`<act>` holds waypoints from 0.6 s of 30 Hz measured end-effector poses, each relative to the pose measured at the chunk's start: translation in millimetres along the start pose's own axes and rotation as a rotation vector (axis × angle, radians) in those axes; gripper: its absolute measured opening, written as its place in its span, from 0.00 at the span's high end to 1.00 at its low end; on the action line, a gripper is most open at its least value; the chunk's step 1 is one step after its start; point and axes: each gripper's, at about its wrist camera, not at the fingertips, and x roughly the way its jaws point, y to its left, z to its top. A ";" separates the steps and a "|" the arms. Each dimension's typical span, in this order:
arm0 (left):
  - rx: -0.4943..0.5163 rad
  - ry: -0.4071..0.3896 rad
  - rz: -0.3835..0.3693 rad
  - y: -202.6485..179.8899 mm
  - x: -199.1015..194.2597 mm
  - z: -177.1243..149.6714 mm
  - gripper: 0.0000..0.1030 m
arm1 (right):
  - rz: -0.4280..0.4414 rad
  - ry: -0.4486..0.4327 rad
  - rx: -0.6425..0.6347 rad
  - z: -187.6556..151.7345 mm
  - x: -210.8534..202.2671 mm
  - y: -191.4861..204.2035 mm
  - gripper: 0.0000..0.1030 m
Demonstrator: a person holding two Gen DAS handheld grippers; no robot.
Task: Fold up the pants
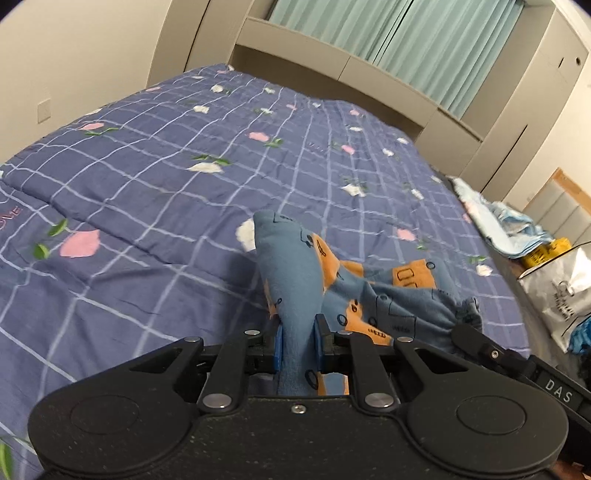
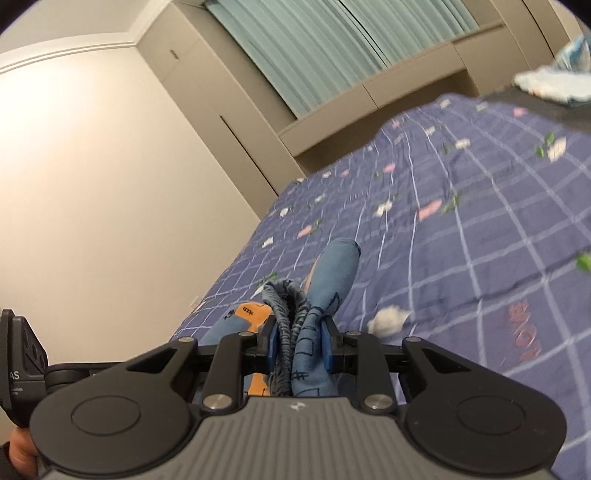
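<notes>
The pants (image 1: 306,280) are small, blue with orange patches and black drawings. My left gripper (image 1: 298,343) is shut on a bunched fold of them, and the cloth stretches right toward my right gripper, whose black body (image 1: 491,350) shows at the lower right. In the right wrist view my right gripper (image 2: 300,345) is shut on the gathered waistband of the pants (image 2: 332,273). The pants hang bunched between both grippers, above the bed.
A bed with a purple checked floral quilt (image 1: 177,177) fills both views (image 2: 480,229). A pile of light blue cloth (image 1: 495,225) and a silver bag (image 1: 565,291) lie at the right bedside. Beige cabinets and teal curtains (image 1: 369,33) stand behind.
</notes>
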 end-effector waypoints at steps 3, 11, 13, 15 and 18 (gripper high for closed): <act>-0.005 0.023 0.025 10.1 5.4 -2.5 0.83 | -0.025 0.028 0.015 -12.4 7.0 1.2 0.74; -0.045 0.040 0.042 18.8 7.8 -16.7 0.71 | -0.073 0.050 0.019 -25.0 8.1 -7.4 0.72; -0.047 0.039 0.047 19.3 6.5 -18.2 0.63 | -0.085 0.048 0.014 -25.6 6.3 -8.9 0.68; -0.049 0.033 0.054 19.7 3.4 -19.5 0.52 | -0.093 0.045 0.011 -26.2 4.2 -9.3 0.61; -0.046 0.011 0.066 17.6 -5.4 -22.2 0.33 | -0.108 0.042 -0.005 -28.7 0.3 -8.6 0.42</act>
